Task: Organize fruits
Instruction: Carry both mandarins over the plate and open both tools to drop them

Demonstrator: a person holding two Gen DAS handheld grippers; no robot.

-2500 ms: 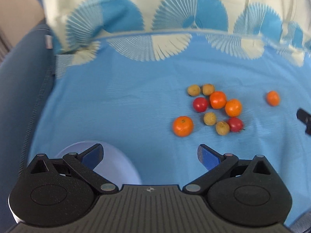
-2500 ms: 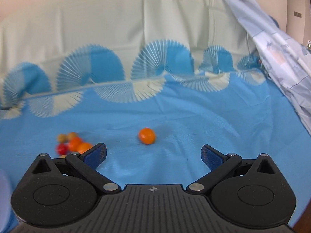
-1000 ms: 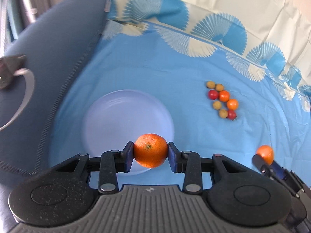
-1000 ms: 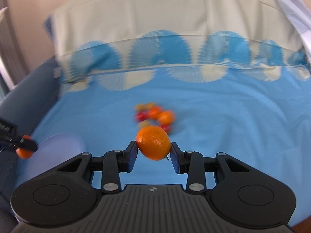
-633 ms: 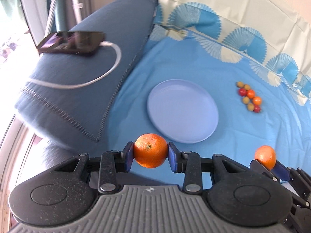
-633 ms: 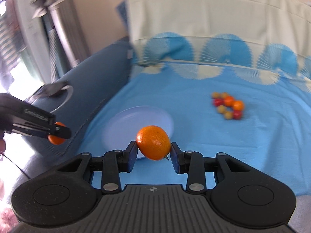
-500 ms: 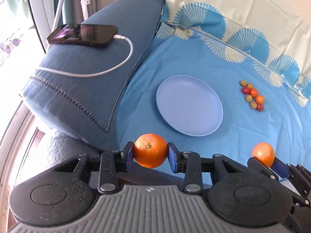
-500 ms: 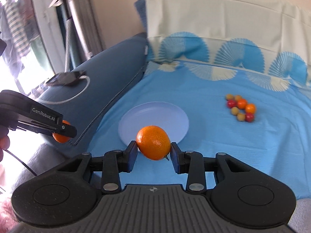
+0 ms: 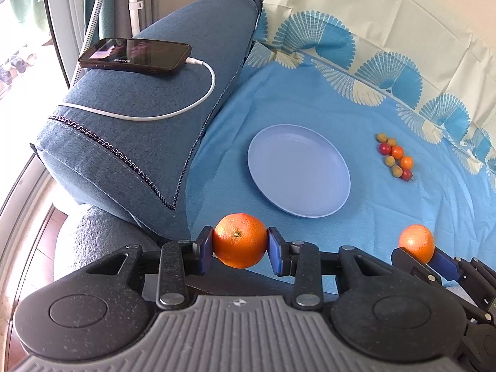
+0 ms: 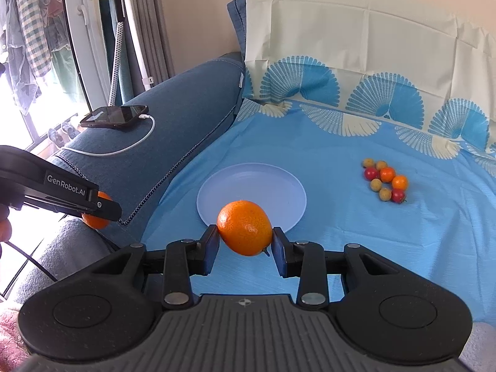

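My left gripper (image 9: 240,249) is shut on an orange (image 9: 239,239), held in the air in front of the sofa's front edge. My right gripper (image 10: 245,241) is shut on a second orange (image 10: 245,227), held above the near rim of the lilac plate (image 10: 269,183). The plate (image 9: 297,173) lies empty on the blue cloth. A cluster of small red, orange and yellow-green fruits (image 9: 395,160) lies on the cloth right of the plate, also in the right wrist view (image 10: 385,183). The right gripper with its orange (image 9: 416,242) shows at lower right in the left wrist view.
A blue sofa armrest (image 9: 148,117) stands left of the plate, with a phone (image 9: 135,56) and white charging cable (image 9: 173,110) on it. A patterned cloth (image 10: 356,93) covers the backrest. Window and hanging clothes (image 10: 28,37) are at far left.
Both grippers closed on oranges and lifted back away from the cloth, so the plate and fruit cluster now look farther off. In the last half second the views shifted only slightly.
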